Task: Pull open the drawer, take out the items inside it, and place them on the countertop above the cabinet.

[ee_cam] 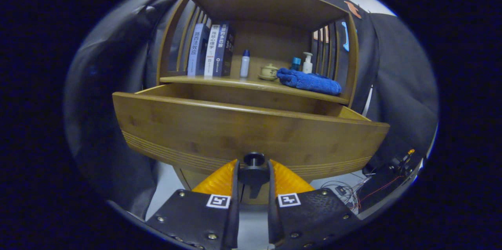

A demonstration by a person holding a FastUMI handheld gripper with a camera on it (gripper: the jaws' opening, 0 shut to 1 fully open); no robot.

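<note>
Claw (pixel 253 167) clamped tight on the drawer knob (pixel 254 160), both fingers pressing it; drawer (pixel 243 132) stands pulled out beneath the counter (pixel 219 81) carrying the blue towel (pixel 310 81).

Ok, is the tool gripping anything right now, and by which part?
Yes. The tool is shut on the drawer's knob, one finger on each side of it, at the lower middle of the pulled-out drawer front.

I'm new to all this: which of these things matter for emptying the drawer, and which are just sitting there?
For the job: drawer, pulled open; its knob, between the gripper fingers; countertop.

Just there: books, white bottle, teapot, blue towel, pump bottle, wires.
</note>
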